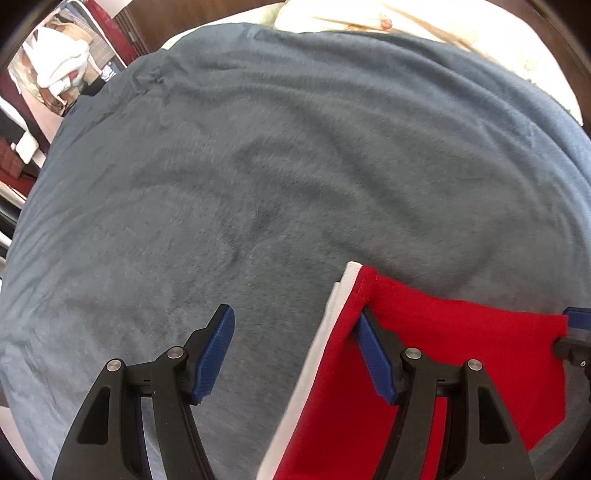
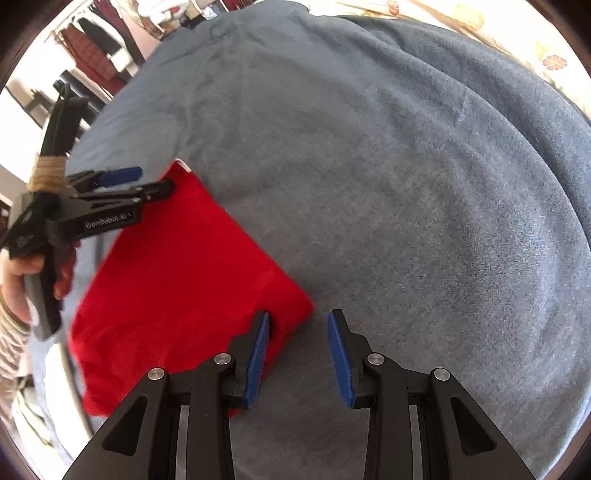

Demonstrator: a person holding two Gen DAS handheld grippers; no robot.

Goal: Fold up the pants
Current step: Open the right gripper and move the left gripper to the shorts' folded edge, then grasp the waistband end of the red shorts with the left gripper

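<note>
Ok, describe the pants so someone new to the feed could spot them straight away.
Start with the big grey-blue blanket that fills both views. Near its close edge, between the two open hand-held grippers, lies a flat folded piece of cloth: the pants. They are the only bright red thing on the blanket, with a white stripe along one side.

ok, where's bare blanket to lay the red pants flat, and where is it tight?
Bare: the grey-blue blanket ahead of and to the right of the red pants, up to the cream bedding at the far edge. Also left of the white stripe. Tight: the near corner, where left gripper and right gripper flank the pants.
</note>
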